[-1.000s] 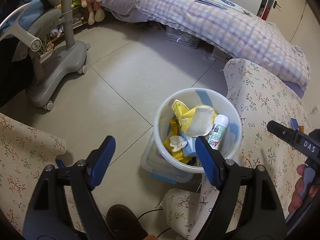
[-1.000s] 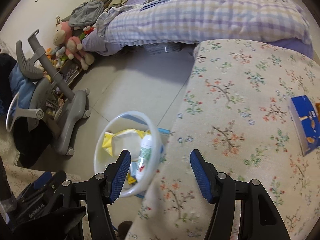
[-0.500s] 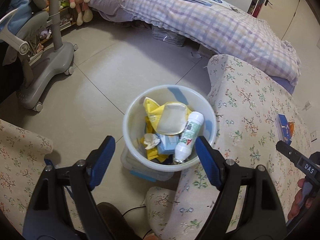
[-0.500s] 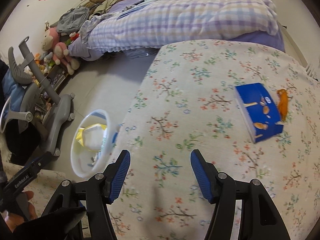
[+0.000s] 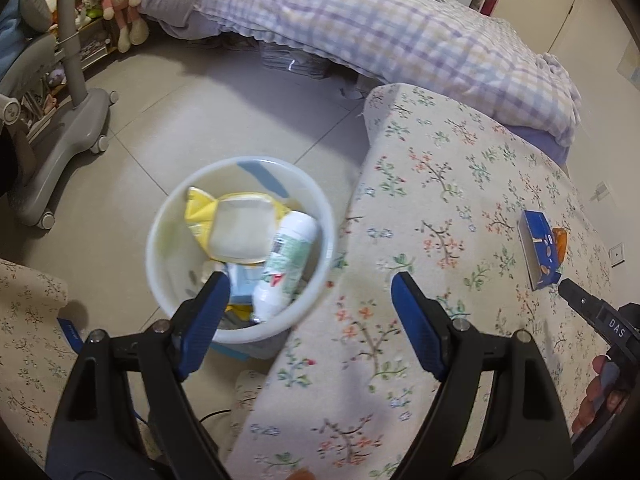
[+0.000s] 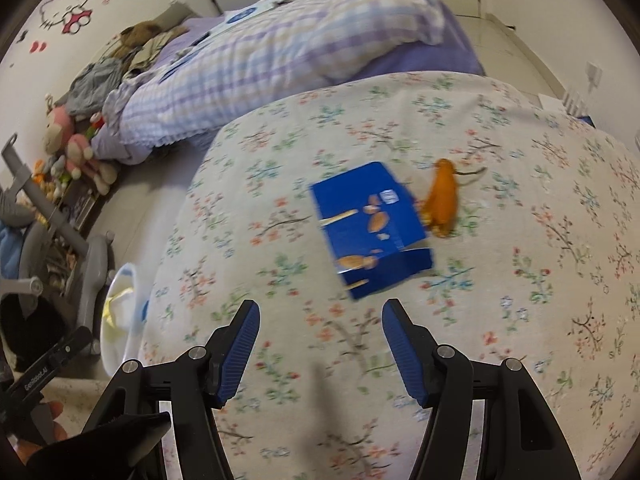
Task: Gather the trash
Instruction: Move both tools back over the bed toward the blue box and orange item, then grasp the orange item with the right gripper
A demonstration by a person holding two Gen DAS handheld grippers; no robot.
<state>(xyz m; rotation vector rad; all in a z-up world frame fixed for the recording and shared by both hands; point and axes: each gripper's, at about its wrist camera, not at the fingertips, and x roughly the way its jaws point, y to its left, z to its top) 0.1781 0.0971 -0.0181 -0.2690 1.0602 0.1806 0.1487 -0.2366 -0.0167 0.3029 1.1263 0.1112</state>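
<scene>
Right wrist view: right tongs spread wide and empty above a floral-covered surface. Just ahead of the 2 blue pads, a blue box lying flat on the floral cloth, printed with biscuit pictures. Touching the box's far right edge, an orange peel-like scrap, blurred. Far left and lower, a sliver of the white bin on the floor. Beyond, a bed with a checked quilt.

Left wrist view: left tongs also spread wide, gripping nothing, straddling the edge of the floral surface. Under and ahead of the left pad, the white bin on the tiled floor, holding a yellow wrapper, a pale plastic tray and a white bottle with a green label. Well to the right of the pads, the same blue box and orange scrap. At the right rim, the tip of the right tongs, seen from the side.
</scene>
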